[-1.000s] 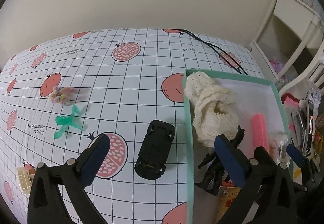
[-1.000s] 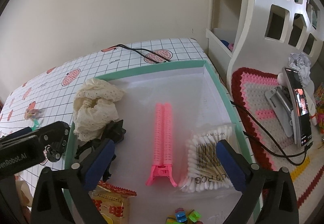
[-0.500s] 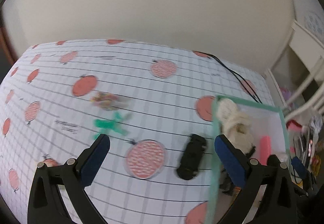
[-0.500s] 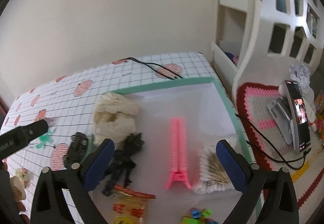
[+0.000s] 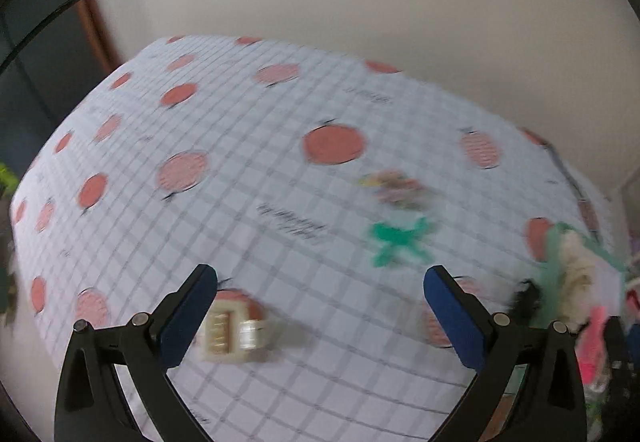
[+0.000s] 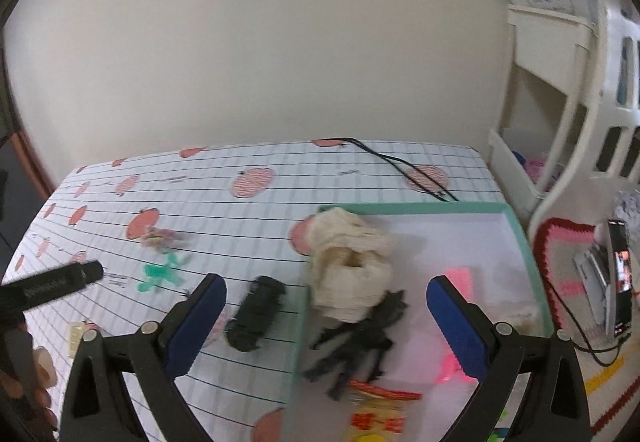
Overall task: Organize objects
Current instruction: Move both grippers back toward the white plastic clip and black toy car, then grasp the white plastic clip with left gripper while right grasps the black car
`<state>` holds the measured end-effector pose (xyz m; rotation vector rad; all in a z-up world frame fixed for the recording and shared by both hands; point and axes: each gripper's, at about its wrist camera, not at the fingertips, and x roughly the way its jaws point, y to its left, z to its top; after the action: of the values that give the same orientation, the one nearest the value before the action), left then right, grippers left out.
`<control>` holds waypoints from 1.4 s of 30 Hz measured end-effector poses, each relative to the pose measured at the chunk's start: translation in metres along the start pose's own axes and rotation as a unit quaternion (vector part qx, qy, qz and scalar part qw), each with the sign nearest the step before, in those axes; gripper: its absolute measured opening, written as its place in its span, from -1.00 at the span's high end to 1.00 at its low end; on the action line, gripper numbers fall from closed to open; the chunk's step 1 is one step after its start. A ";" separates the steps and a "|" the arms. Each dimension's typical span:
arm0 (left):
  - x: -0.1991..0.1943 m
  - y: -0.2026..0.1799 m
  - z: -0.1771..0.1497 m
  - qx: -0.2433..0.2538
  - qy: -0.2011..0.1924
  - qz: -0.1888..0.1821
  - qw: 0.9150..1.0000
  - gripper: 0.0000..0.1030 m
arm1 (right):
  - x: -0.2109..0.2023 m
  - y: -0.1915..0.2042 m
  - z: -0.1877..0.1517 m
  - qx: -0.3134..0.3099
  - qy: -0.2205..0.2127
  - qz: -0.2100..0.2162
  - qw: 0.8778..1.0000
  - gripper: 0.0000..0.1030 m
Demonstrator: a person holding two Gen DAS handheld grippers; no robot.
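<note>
A: Left gripper state?
B: Blue-padded jaws spread wide, nothing between them. It hangs over the white grid tablecloth with red fruit prints. View is motion-blurred.
A: Nearest item?
B: Small cream plastic hair clip, just inside the left finger, lying on the cloth. Further out: green ribbon bow, and beyond it a pastel multicoloured scrunchie, close together.
A: Right gripper?
B: Also wide apart and empty, above the near left wall of the mint-green rimmed white box.
A: Box contents?
B: Cream lace fabric bundle in the far left corner, black claw clip touching it in front, pink hair roller to the right, red and yellow snack packet at the near end.
A: Outside the box?
B: Black toy car on the cloth just beside the box's left wall. Black cable runs off the far edge.
</note>
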<state>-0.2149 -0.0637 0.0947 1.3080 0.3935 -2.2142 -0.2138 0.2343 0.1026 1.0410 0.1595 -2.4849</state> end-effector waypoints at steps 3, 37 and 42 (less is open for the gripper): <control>0.010 0.014 -0.002 -0.009 0.021 0.017 1.000 -0.99 | 0.002 0.016 0.000 -0.016 0.003 0.006 1.000 -0.98; 0.072 0.058 -0.036 -0.049 0.125 0.015 0.991 -0.72 | 0.072 0.063 -0.032 -0.008 0.149 0.015 0.989 -0.62; 0.067 0.051 -0.035 -0.044 0.113 0.007 0.993 -0.39 | 0.076 0.064 -0.036 -0.011 0.153 0.011 0.988 -0.60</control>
<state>-0.1860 -0.1077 0.0198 1.5130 0.5572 -2.0187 -0.2095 0.1594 0.0277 1.4010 0.2650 -2.2853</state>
